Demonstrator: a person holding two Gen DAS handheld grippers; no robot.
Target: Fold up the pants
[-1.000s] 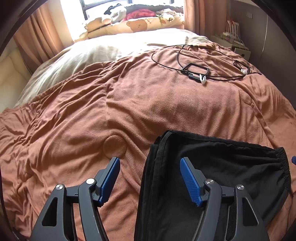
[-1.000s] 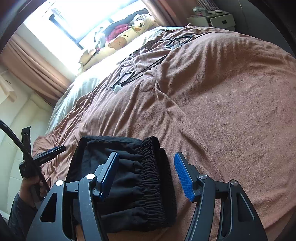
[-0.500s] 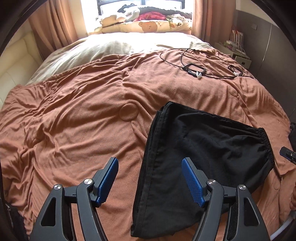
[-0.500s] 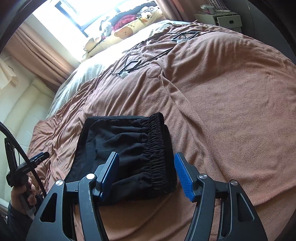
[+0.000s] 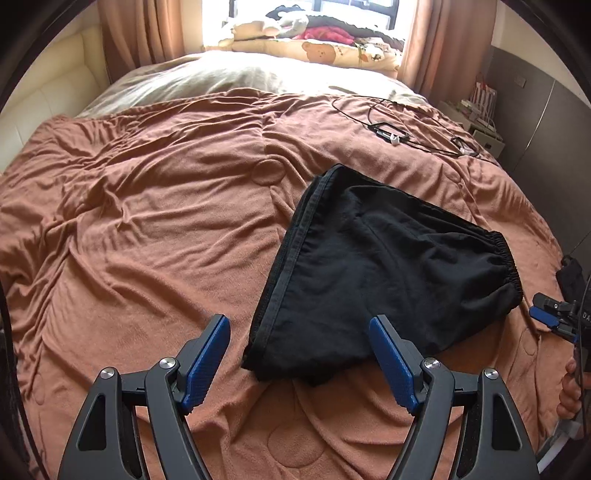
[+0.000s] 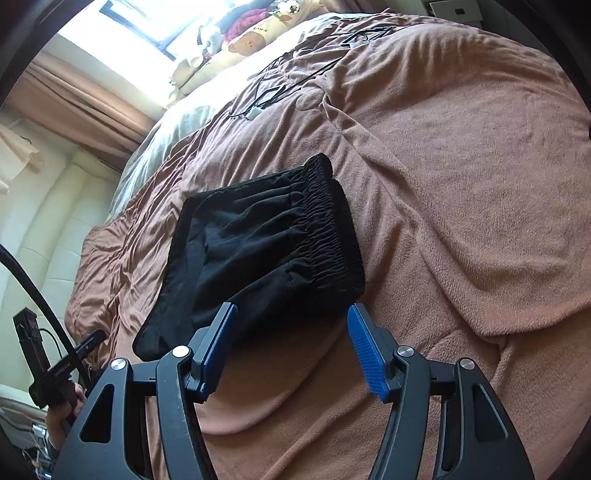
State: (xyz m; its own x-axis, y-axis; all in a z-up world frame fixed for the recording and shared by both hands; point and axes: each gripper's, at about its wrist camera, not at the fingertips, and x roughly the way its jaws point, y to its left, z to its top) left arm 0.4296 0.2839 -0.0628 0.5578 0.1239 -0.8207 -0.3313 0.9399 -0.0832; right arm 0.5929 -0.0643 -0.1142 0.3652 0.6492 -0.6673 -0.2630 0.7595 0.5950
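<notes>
black pants [image 5: 388, 266] folded on bed [image 5: 147, 221] | left gripper [image 5: 301, 363] backed off, fingers just widened, empty | right gripper [image 6: 291, 350] fingers apart, empty | fold probably finished

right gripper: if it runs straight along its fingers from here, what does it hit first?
Most likely the near edge of the folded black pants, which lie just ahead of the open right gripper. Depth is unclear; it might touch the brown fleece blanket just short of them.

Both wrist views look down along their own fingers at the brown blanket [image 5: 147, 229] from close above. They share the black pants [image 5: 388, 266] and, far behind, probably the same window [image 6: 122, 26].
</notes>
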